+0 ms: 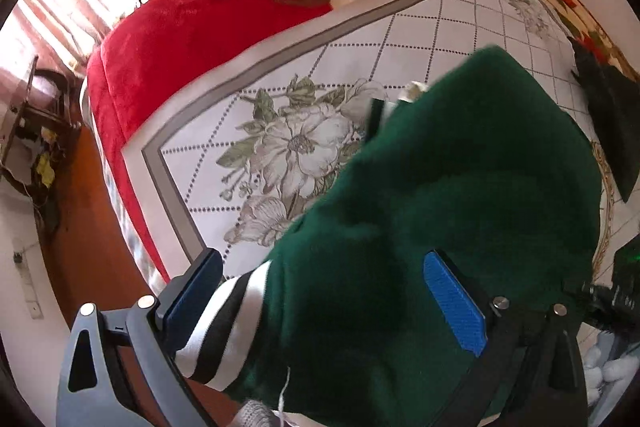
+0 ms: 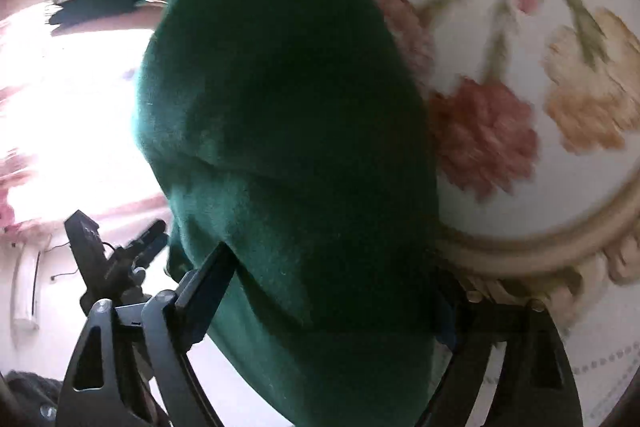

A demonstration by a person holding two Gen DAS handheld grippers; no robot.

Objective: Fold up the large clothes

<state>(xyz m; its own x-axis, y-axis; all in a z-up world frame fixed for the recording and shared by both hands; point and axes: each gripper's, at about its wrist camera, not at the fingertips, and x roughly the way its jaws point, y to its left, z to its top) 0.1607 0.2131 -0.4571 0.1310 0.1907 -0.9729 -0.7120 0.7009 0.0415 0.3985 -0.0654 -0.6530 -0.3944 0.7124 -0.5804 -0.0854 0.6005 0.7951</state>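
Left gripper point(image 1: 326, 301): jaws wide, green sweater point(image 1: 420, 227) lying between them, unpinched.
Right gripper point(image 2: 332, 287): sweater filled the gap; clamped or not, cannot tell.
Sweater: raised above sheet point(image 1: 256, 131).
Risk: loose cloth could slide out, spoiling the fold.

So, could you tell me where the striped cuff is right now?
In the left wrist view, the striped cuff sits low and left, at the green sweater's end, just inside the left tool's left finger.
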